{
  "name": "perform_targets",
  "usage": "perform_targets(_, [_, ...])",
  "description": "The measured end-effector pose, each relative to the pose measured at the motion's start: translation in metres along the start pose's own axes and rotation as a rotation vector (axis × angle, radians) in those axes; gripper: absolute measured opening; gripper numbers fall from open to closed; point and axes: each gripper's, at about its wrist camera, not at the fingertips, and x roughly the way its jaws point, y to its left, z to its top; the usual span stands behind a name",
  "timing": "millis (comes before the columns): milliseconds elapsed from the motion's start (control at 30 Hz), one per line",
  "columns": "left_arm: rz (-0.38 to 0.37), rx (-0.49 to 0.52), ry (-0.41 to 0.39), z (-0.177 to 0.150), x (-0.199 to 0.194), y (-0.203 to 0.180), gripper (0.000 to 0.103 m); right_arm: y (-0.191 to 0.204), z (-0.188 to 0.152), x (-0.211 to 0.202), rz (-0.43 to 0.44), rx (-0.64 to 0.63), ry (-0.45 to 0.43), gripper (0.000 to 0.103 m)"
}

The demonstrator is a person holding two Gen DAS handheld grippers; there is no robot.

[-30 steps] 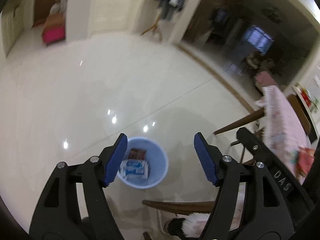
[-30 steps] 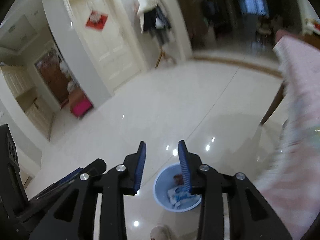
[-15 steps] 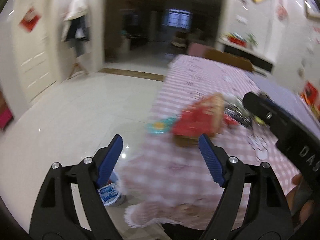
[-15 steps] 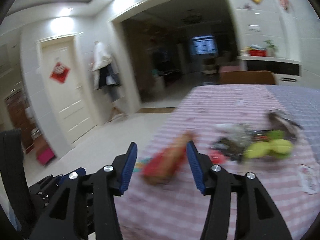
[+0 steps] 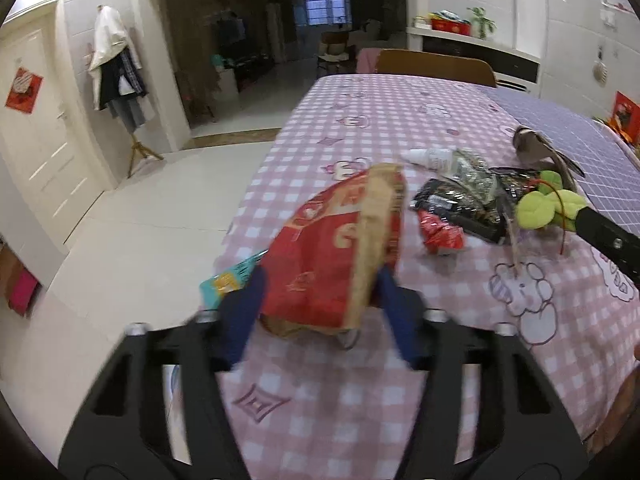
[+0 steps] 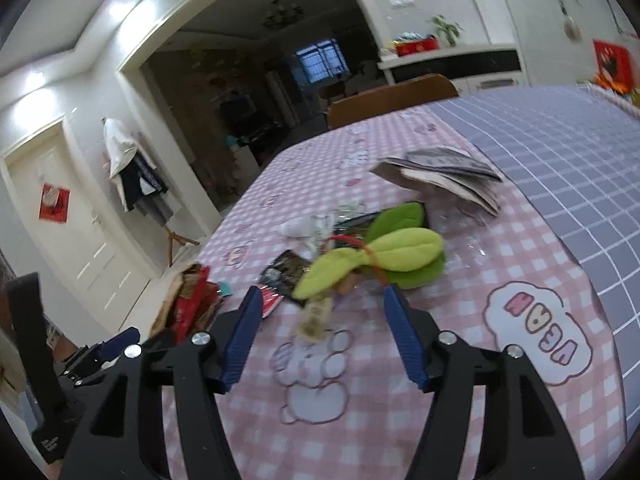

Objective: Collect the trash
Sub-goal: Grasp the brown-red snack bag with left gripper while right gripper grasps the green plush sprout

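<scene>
Red bag (image 5: 320, 256); pink-checked tablecloth (image 5: 360, 400); green plush (image 6: 384, 256).

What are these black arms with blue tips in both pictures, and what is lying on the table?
They are tools, not a robot: a person holds one hand-held gripper in each hand, each with a camera looking along its two blue fingers. In the left view, the left hand-held gripper has its fingers on both sides of a red and tan paper bag; whether it grips yet is unclear. In the right view, the right hand-held gripper is open and empty, before a green plush toy. The checked tablecloth also carries dark wrappers and a folded booklet.
</scene>
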Motion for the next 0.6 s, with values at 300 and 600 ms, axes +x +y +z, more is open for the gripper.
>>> perform_targets(300, [-0.047, -0.068, -0.052, 0.017, -0.004, -0.004, 0.011, -0.017, 0.010, 0.024, 0.034, 0.076, 0.069, 0.062])
perform_targets(600, [-0.132, -0.139, -0.135, 0.030, -0.033, 0.000, 0.009, -0.027, 0.028, 0.063, 0.037, 0.204, 0.121, 0.062])
